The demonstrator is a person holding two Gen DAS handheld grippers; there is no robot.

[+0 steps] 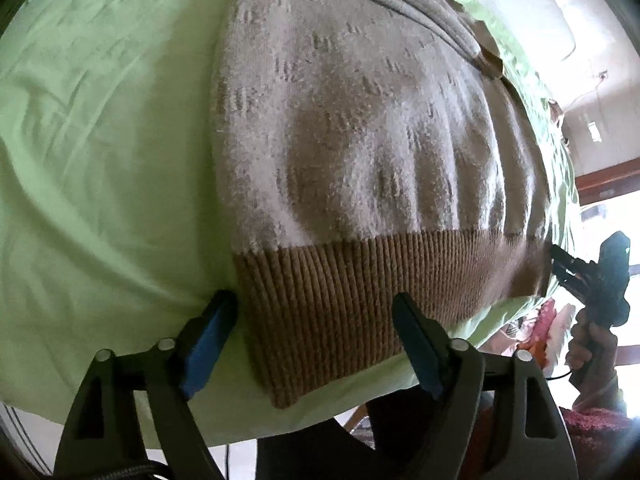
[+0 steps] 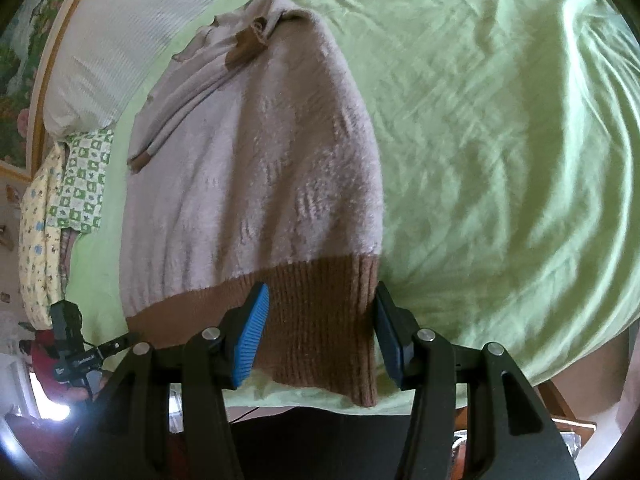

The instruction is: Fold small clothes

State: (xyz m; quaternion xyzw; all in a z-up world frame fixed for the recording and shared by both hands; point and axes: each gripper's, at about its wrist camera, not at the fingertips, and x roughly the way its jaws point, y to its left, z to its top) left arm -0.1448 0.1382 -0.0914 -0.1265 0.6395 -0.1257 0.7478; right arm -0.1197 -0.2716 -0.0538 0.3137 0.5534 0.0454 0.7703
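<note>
A small beige knit sweater (image 1: 360, 120) with a brown ribbed hem (image 1: 340, 292) lies flat on a green bedsheet (image 1: 100, 160), hem towards me, sleeves folded across its far part. My left gripper (image 1: 316, 336) is open, its jaws on either side of the hem's left corner. The sweater (image 2: 248, 160) and its hem (image 2: 320, 320) also show in the right wrist view. My right gripper (image 2: 320, 328) is open, its jaws on either side of the hem's right corner. Each gripper shows small in the other's view, the right one (image 1: 560, 264) and the left one (image 2: 120, 342) at the hem's ends.
The green sheet (image 2: 500, 140) spreads wide to the right. A white pillow (image 2: 120, 40) and patterned cloths (image 2: 80, 184) lie at the bed's far left. The bed's near edge (image 1: 280, 420) is just below the hem. A hand (image 1: 592, 344) holds the right gripper.
</note>
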